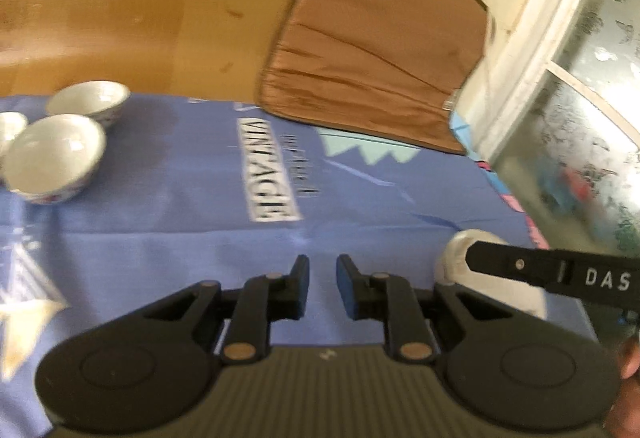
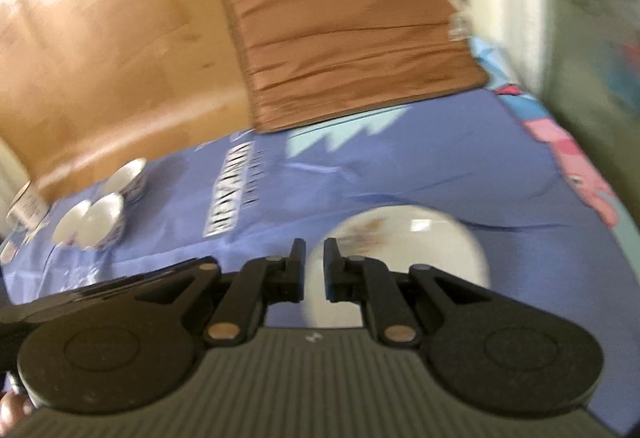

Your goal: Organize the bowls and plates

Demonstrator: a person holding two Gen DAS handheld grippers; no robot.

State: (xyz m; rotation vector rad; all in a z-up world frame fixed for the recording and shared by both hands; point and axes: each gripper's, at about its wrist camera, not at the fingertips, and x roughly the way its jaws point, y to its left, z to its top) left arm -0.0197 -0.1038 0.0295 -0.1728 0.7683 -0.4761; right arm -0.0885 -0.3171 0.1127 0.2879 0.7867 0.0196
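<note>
The right gripper (image 2: 311,270) has its jaws clamped on the near rim of a white plate (image 2: 420,238) (blurred), held low above the blue cloth (image 2: 440,166). The left gripper (image 1: 322,286) hangs empty, jaws slightly apart. Three bowls (image 1: 56,154) sit upright far left, open cloth between.
</note>
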